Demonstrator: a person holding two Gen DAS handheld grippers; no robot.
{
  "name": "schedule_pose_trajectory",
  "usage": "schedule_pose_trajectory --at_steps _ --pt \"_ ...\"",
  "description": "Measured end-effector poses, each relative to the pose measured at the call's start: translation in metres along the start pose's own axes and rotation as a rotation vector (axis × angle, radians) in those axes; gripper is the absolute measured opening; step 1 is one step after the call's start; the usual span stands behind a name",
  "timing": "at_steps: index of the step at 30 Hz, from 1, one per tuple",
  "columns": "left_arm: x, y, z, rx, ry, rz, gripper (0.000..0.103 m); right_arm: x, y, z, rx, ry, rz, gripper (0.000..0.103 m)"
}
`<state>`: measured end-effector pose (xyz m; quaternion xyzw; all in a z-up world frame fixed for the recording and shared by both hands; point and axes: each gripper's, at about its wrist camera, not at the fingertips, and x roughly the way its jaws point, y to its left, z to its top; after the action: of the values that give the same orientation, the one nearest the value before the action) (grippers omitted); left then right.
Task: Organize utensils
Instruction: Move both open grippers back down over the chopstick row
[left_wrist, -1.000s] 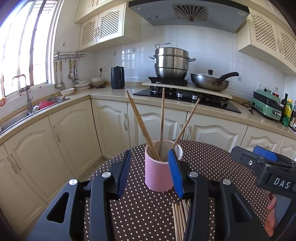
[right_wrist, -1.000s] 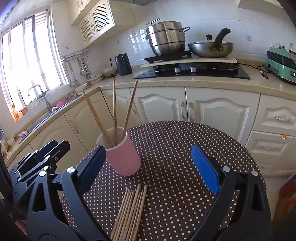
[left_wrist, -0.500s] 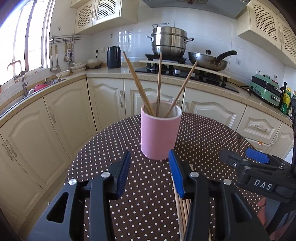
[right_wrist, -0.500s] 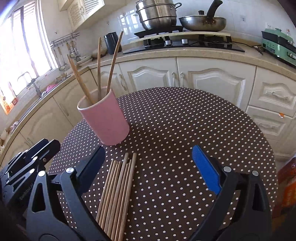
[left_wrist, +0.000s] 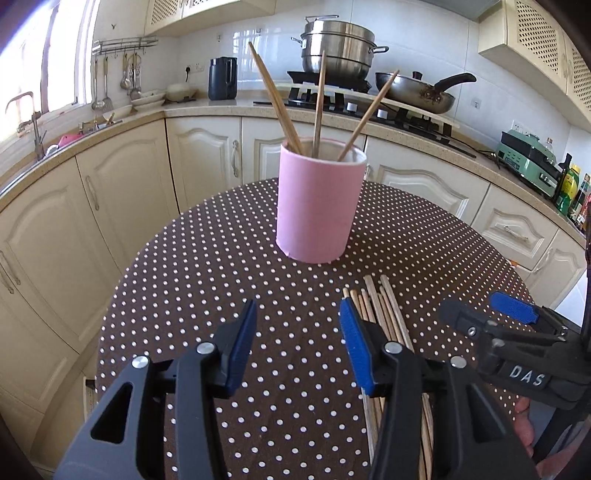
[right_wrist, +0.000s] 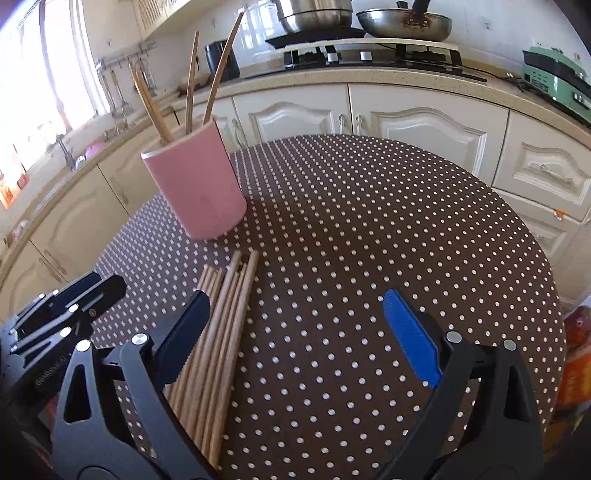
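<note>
**Item: loose chopsticks** (right_wrist: 221, 332). A bundle of plain wooden sticks lying flat and side by side on the polka-dot tablecloth (right_wrist: 369, 240), near side of the round table. Long axis runs near-to-far; the far tips point toward the pink holder (right_wrist: 197, 184) and stop just short of its base. The ends are uneven, two sticks reaching farther than the rest.

**Pink holder.** Upright, far of the bundle, holding standing chopsticks (left_wrist: 317, 103) that fan outward, four by the look of it.

**Left gripper** (left_wrist: 297, 343). Jaws parted, having just been opening, nothing between them. Its right finger sits at the bundle's left edge, overlapping the near lengths in the left wrist view.

**Right gripper** (right_wrist: 295, 332). Jaws spread wide, empty. Its left finger lies over the bundle's left side, and most of the sticks fall between the fingers.

**Risks, as judged:**
- Closing across several sticks at once could lift a clump or scatter it.
- Round sticks may roll on the cloth if nudged by a finger.
- The two grippers are close together and could collide over the bundle.
- A carried stick could strike the leaning ones and tip the holder.
</note>
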<state>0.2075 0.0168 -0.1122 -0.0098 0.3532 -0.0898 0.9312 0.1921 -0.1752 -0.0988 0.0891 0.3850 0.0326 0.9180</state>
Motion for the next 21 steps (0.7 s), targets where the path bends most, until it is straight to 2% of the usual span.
schedule_pose_trajectory --at_steps 3,5,13,21 --pt "0.003 -0.001 -0.005 0.006 0.013 -0.022 0.048 0.009 0.004 -0.008 0.001 0.057 -0.052 0.093" --pt "0.006 -0.003 -0.007 0.01 0.025 -0.023 0.049 0.014 0.007 -0.015 0.007 0.09 -0.052 0.093" --pt "0.016 -0.001 -0.018 -0.009 0.078 -0.043 0.051 0.025 0.015 -0.028 -0.006 0.107 -0.087 0.093" --pt "0.021 0.006 -0.027 -0.047 0.116 -0.065 0.052 0.039 0.033 -0.023 -0.042 0.124 -0.109 0.093"
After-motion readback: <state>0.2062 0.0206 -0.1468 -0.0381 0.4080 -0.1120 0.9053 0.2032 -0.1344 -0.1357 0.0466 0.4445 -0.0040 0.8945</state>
